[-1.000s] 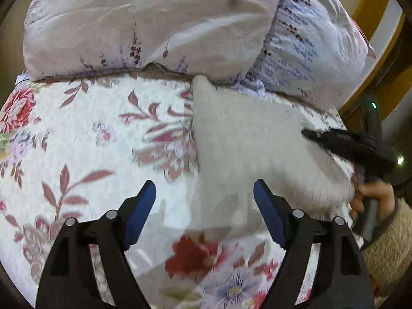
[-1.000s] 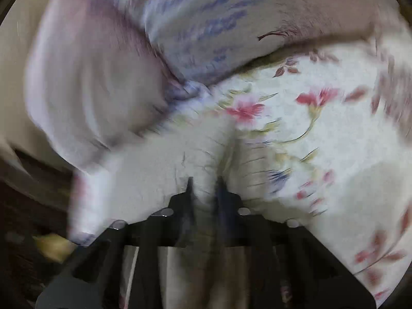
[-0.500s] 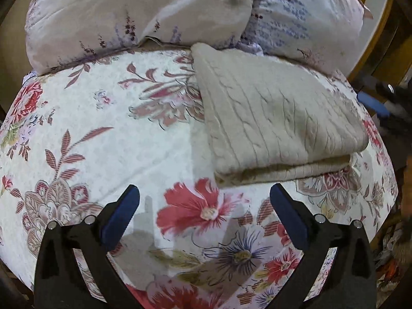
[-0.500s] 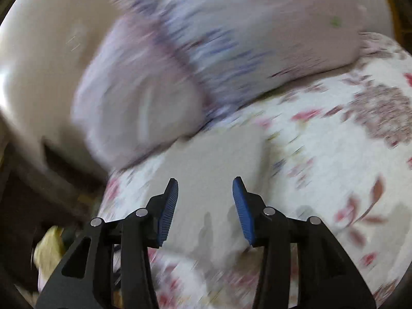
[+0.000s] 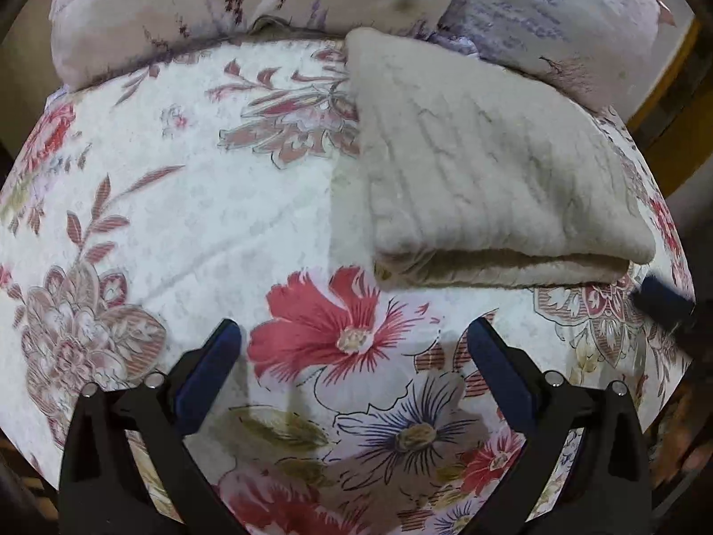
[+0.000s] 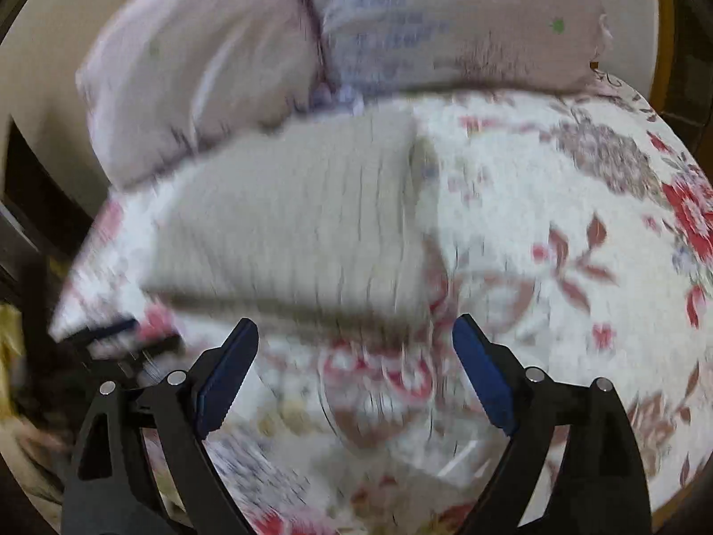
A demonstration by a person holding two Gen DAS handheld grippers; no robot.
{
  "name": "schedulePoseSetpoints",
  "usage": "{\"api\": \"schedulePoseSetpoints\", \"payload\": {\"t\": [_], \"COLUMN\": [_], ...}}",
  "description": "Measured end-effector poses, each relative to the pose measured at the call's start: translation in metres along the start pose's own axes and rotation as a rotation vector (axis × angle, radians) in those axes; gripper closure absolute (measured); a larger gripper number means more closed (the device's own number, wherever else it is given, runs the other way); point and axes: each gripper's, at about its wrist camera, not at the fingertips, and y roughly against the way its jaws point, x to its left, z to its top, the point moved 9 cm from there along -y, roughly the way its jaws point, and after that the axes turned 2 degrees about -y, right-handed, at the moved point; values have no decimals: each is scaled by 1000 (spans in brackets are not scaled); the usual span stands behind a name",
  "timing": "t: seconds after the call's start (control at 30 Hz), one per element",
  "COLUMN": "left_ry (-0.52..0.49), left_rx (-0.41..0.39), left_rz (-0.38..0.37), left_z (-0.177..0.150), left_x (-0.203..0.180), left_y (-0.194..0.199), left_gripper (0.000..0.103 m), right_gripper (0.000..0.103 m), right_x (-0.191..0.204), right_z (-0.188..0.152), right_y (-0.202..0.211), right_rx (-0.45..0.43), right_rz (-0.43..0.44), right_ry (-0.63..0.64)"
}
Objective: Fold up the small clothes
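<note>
A folded beige cable-knit garment lies flat on the floral bedspread, its far end against the pillows. In the right wrist view it sits ahead and left of centre, blurred. My left gripper is open and empty, pulled back over a red flower print, short of the garment's near folded edge. My right gripper is open and empty, also short of the garment. A blue pad of the right gripper shows at the right edge of the left wrist view.
Two floral pillows lie along the head of the bed, behind the garment; they also show in the right wrist view. The bed's edge drops off at the right, with wooden furniture beyond.
My right gripper let go of the garment, opened wide and pulled back. My left gripper also drew back and opened wider. The garment now lies folded flat.
</note>
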Motion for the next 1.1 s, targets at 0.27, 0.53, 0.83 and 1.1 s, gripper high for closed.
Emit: {"api": "schedulePoseSetpoints", "payload": {"t": [0.27, 0.53, 0.83, 1.1], "left_ry": [-54, -37, -39, -39], "left_rx": [45, 78, 70, 58], "left_rz": [108, 115, 116, 117], "left_z": [-5, -9, -7, -10], "left_x": [-6, -4, -4, -5], "left_y": [-6, -5, -4, -1], "left_gripper": [2, 2, 2, 2], "right_gripper": [5, 1, 1, 1], "right_x": [3, -12, -6, -7], "right_z": [-17, -17, -20, -20], "right_y": [-22, -33, -27, -27], "right_rx": [23, 26, 35, 32], "right_rz": [-189, -205, -224, -224], "right_ry": [73, 12, -13, -11]}}
